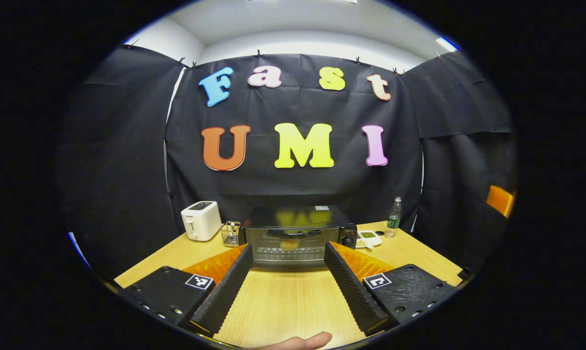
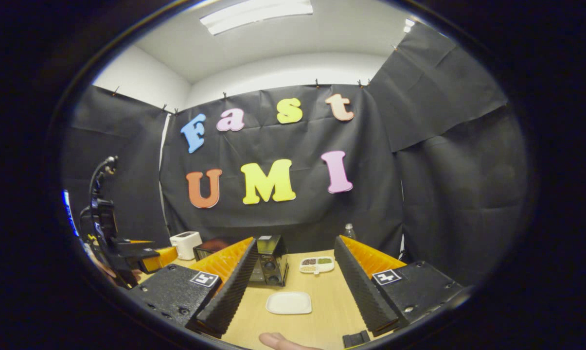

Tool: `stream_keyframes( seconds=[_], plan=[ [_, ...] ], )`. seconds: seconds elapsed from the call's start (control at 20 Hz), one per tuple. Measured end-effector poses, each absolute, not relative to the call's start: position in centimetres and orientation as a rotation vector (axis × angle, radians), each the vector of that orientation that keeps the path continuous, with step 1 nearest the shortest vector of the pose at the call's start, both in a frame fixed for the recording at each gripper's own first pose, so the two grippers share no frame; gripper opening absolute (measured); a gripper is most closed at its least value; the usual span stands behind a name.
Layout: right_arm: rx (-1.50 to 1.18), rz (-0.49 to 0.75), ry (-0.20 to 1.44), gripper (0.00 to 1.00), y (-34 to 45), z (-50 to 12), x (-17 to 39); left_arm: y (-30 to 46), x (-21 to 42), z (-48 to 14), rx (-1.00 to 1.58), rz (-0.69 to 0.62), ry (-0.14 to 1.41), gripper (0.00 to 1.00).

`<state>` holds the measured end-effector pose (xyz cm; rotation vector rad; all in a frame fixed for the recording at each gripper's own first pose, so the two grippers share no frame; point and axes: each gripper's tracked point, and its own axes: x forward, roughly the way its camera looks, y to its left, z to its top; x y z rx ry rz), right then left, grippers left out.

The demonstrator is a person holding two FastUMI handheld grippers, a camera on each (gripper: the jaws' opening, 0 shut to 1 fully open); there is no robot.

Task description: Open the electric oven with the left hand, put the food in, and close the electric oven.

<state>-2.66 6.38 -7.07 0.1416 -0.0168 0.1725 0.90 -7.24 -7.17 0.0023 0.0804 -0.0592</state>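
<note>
The black electric oven (image 1: 297, 233) stands at the back of the wooden table, its glass door closed and its handle (image 1: 293, 232) across the top. A yellowish round item (image 1: 289, 244) shows through the glass. My left gripper (image 1: 288, 246) is open and faces the oven door from a short way off, with nothing between its fingers. My right gripper (image 2: 294, 239) is open too, farther right and back. In the right gripper view the oven (image 2: 269, 265) shows its control side and a bare white plate (image 2: 289, 302) lies in front. The left gripper (image 2: 127, 253) is seen at the left edge.
A white toaster (image 1: 201, 220) and a small wire basket (image 1: 230, 234) stand left of the oven. To its right are a divided dish (image 1: 368, 238) of foods and a water bottle (image 1: 394, 216). A fingertip (image 1: 305, 341) shows at the bottom edge.
</note>
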Motion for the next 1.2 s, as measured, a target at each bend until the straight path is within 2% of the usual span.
stream_keyframes(
  seconds=[0.05, 0.1, 0.15, 0.2, 0.35, 0.4, 0.6, 1.2],
  plan=[
    [0.136, 0.169, -0.016, 0.96, 6.3, -7.1, -3.1, -6.9, 0.0, -6.9, -0.008, -0.053, 0.070, 0.96],
    [0.128, 0.163, -0.013, 0.96, 6.2, -7.2, -3.4, -6.5, -0.8, -6.2, -0.019, -0.049, 0.055, 0.89],
    [0.118, 0.159, -0.012, 0.96, 6.2, -7.3, -3.6, -6.3, -1.6, -5.7, -0.027, -0.051, 0.040, 0.96],
    [0.107, 0.159, -0.008, 0.96, 6.3, -7.6, -3.9, -6.3, -2.2, -5.3, -0.035, -0.055, 0.026, 0.89],
    [0.089, 0.169, -0.002, 0.96, 6.9, -7.8, -3.7, -6.1, -3.4, -4.5, -0.035, -0.070, -0.013, 0.87],
    [0.088, 0.169, 0.002, 0.96, 7.0, -8.0, -3.6, -6.0, -3.7, -4.6, -0.030, -0.064, -0.016, 0.95],
    [0.077, 0.183, 0.034, 0.96, 8.0, -9.2, -3.1, -6.0, -4.5, -6.2, -0.012, -0.049, -0.011, 0.94],
    [0.061, 0.168, 0.062, 0.96, 7.3, -10.5, -2.7, -7.9, -6.0, -4.7, 0.042, -0.105, -0.047, 0.94]
  ],
)
